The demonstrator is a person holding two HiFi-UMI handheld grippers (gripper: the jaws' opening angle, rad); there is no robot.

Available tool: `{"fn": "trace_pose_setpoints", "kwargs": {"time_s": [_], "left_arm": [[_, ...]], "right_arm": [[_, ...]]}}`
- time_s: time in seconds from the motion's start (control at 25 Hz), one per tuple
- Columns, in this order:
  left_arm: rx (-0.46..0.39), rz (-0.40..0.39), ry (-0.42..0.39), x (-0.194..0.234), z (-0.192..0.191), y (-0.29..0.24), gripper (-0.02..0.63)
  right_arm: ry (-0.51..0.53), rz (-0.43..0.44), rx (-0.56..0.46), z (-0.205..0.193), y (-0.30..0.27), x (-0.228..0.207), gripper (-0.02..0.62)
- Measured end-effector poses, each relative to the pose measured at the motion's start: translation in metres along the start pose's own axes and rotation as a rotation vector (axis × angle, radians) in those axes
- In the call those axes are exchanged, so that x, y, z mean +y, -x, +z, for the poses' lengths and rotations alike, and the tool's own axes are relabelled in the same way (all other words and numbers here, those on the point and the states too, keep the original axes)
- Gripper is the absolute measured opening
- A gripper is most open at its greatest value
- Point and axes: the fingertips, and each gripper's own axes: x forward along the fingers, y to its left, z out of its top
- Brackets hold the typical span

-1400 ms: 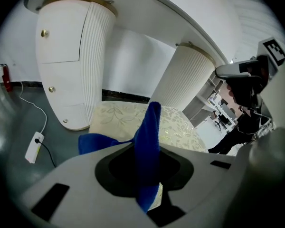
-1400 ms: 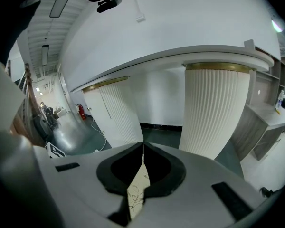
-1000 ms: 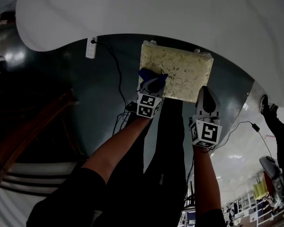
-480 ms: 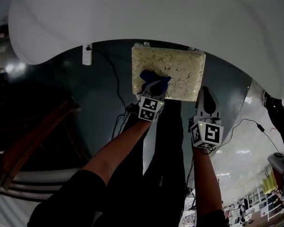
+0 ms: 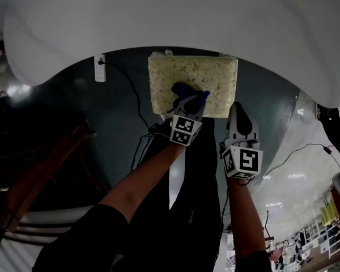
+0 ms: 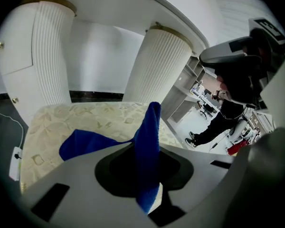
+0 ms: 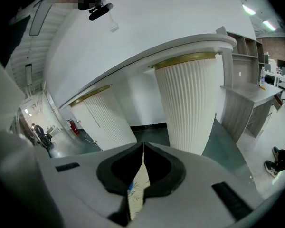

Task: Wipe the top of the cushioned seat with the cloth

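Observation:
The cushioned seat (image 5: 215,75) is a cream block with a leaf pattern, standing on the dark floor under a table. A blue cloth (image 5: 190,90) lies on its near middle, pinched in my left gripper (image 5: 188,102), which is shut on it. In the left gripper view the cloth (image 6: 151,122) stands up between the jaws and trails left over the seat (image 6: 85,118). My right gripper (image 5: 238,113) hangs off the seat's near right corner, shut and holding nothing. In the right gripper view that gripper (image 7: 142,147) shows closed tips with a sliver of seat pattern below.
A large white table (image 5: 175,16) on ribbed white pillars (image 7: 190,99) overhangs the seat. A white power adapter (image 5: 100,68) with a black cable lies on the floor to the left. Wooden furniture (image 5: 39,174) sits at far left. A person (image 6: 228,113) stands far off.
My left gripper has slid the cloth rightward over the seat, from its left part to the near middle. The right gripper has stayed by the seat's near right corner.

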Motion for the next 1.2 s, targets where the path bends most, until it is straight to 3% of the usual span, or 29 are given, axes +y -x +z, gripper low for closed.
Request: {"fn": "trace_pose_setpoints", "kwargs": {"time_s": [0.24, 0.48, 0.88, 1.2], "left_arm": [[-0.01, -0.011, 0.01, -0.016, 0.004, -0.009, 0.083], [-0.001, -0.013, -0.032, -0.031, 0.008, -0.018, 0.083], [0.003, -0.036, -0.032, -0.059, 0.016, -0.04, 0.083], [-0.014, -0.067, 0.034, -0.071, 0.021, -0.049, 0.083]], "right_arm": [[-0.01, -0.036, -0.011, 0.001, 0.007, -0.021, 0.038], [0.016, -0.054, 0.024, -0.009, 0.008, -0.041, 0.038], [-0.03, -0.08, 0.053, -0.021, 0.01, -0.072, 0.038], [-0.056, -0.11, 0.048, -0.03, 0.02, -0.085, 0.038]]}}
